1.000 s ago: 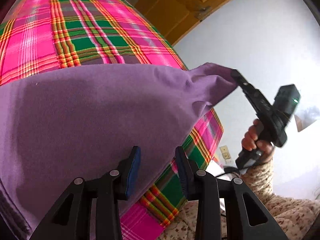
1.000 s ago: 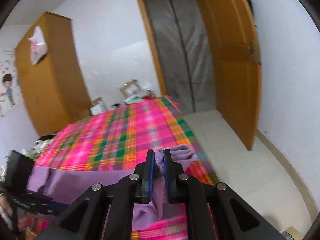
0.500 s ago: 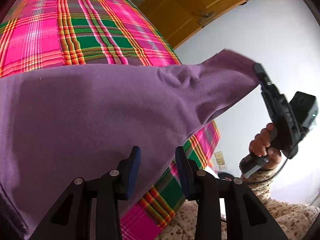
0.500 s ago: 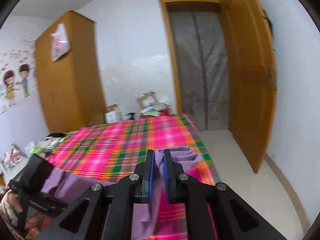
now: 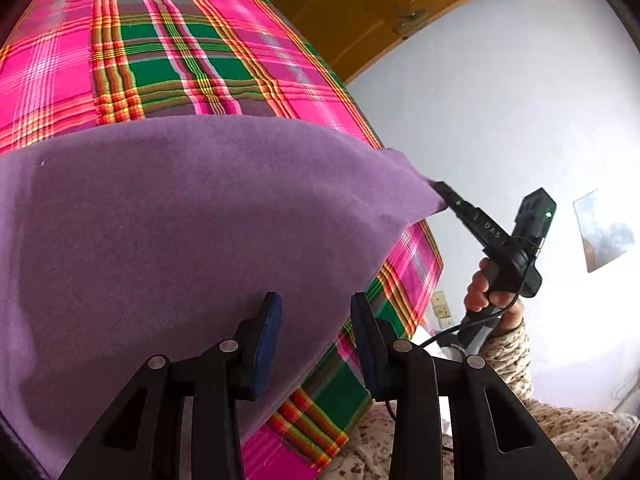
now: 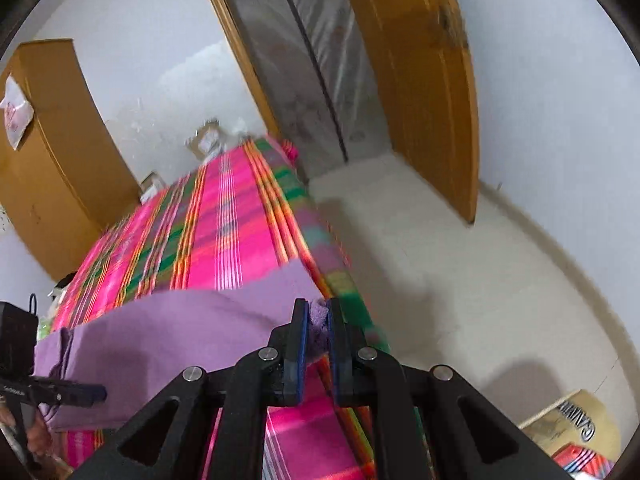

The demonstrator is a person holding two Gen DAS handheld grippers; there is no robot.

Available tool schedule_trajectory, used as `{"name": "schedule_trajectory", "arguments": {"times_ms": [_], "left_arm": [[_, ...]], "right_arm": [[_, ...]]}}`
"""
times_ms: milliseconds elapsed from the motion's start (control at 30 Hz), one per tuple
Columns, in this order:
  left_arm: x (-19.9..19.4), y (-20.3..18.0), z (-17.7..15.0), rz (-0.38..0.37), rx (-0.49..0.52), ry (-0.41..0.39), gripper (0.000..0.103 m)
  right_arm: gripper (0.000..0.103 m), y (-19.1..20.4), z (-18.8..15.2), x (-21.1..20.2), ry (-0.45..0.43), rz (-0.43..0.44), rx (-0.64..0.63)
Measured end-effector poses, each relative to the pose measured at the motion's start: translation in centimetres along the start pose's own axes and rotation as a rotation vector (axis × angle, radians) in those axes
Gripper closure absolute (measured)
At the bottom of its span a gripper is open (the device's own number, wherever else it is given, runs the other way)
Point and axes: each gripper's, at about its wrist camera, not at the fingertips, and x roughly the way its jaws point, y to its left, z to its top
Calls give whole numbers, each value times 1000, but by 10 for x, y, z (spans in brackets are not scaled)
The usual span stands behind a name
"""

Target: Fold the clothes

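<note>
A purple garment [image 5: 192, 232] lies spread across the near end of a bed under a pink, green and orange plaid cover [image 5: 160, 60]. My left gripper [image 5: 316, 320] hovers open over the garment's near edge, its blue pads wide apart and gripping nothing. My right gripper [image 6: 318, 320] is shut on a bunched corner of the purple garment [image 6: 180, 340] at the bed's right edge. In the left wrist view the right gripper [image 5: 442, 194] pulls that corner taut, held by a hand [image 5: 488, 288]. The right wrist view shows the left gripper [image 6: 96, 394] low at the left.
The plaid bed [image 6: 224, 232] runs away toward a doorway covered in plastic sheeting [image 6: 304, 72] with an open wooden door [image 6: 424, 92]. A wooden wardrobe [image 6: 52, 140] stands left. Bare floor [image 6: 460, 280] lies right of the bed, with a cardboard box [image 6: 572, 428] nearby.
The right gripper, still clamped on the corner, lifted it and has come back down toward the bed, flattening the cloth. Its view has tipped downward. The left gripper stays open in place.
</note>
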Motion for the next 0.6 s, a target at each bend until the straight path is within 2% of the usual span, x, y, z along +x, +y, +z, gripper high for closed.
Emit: {"name": "schedule_trajectory", "arguments": {"times_ms": [100,233,333,533,600], "left_arm": [[3,0,2,-4,-1,6,66],[7,0,5,-7,-4,10,66],[10,0,7,-9,-6,12,66],[10,-1,8,-9,-6,13,66],[10,-2,7,-9,-7,14,66]], "right_arm": [[91,-9,-1,7,67,5,11],[89,-13,5,7,58,45,29],[71,-10,14,15,63,67,14],[70,5,23,47,135,31,-74],[70,12,22,52,128,8,-119]]}}
